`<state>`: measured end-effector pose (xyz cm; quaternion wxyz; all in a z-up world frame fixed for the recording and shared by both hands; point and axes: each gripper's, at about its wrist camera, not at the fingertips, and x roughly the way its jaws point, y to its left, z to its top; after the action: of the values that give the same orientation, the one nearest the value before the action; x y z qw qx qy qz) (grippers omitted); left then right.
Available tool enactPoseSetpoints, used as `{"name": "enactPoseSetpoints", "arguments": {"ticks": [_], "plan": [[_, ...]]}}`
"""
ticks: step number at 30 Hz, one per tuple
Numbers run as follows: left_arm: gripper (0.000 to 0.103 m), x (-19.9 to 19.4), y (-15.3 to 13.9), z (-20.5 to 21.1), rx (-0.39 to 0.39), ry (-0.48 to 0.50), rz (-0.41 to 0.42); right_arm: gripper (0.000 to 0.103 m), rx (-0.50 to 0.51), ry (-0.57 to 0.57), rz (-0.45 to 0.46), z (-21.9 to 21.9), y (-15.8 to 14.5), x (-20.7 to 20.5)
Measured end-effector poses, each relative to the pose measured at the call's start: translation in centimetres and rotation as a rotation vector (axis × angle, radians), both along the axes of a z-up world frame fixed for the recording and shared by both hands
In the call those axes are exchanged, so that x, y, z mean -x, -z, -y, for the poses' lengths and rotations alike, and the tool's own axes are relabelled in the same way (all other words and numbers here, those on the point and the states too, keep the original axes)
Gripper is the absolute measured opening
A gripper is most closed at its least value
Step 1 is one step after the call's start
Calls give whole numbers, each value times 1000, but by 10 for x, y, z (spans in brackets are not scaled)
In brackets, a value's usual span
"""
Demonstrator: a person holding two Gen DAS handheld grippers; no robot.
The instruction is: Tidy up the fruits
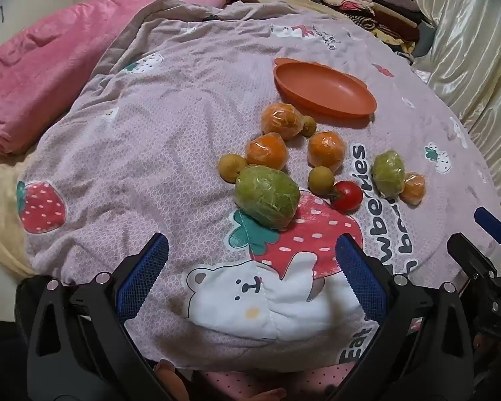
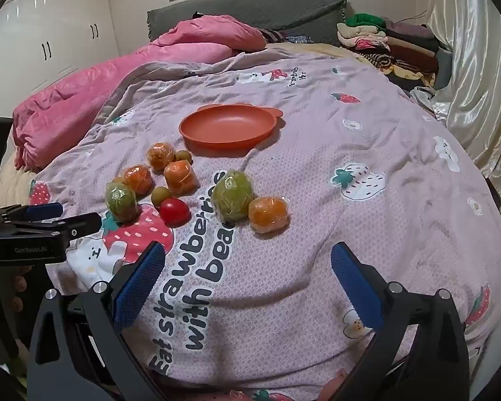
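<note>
Big printed quilt point(image 2: 317, 173) fills the bed, orange plate point(image 2: 227, 127) sitting bare at the far side. Fruits lie scattered just short of it: wrapped green ones point(image 2: 233, 195), wrapped oranges point(image 2: 180, 177), a red tomato point(image 2: 174, 212), small yellowish ones point(image 2: 160, 195). Left gripper point(image 1: 252, 267) and right gripper point(image 2: 247, 274) both hover with jaws wide and nothing between them. Looks like the opening step; next calls for dropping over one fruit and closing gently.

Ahead of the tools: quilt point(image 2: 317, 173) of matt printed cloth with a fine woven pattern; plate point(image 2: 227, 127) of smooth matt orange plastic; oranges point(image 2: 269, 214) in glossy crinkled plastic film; tomato point(image 2: 174, 211) smooth, shiny. Far right: curtain point(image 2: 477, 67), glossy satin. Finger pads point(image 2: 138, 284), blue, ribbed.
</note>
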<state>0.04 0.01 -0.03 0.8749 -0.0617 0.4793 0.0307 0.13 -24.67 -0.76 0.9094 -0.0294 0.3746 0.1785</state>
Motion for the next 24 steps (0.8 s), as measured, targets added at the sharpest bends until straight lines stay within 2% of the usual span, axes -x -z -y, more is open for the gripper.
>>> {"name": "enactPoseSetpoints", "arguments": {"ticks": [16, 24], "plan": [[95, -9, -2, 6, 1, 6, 9, 99, 5, -5, 2, -1, 0, 2], [95, -1, -5, 1, 10, 5, 17, 99, 6, -2, 2, 0, -1, 1]]}}
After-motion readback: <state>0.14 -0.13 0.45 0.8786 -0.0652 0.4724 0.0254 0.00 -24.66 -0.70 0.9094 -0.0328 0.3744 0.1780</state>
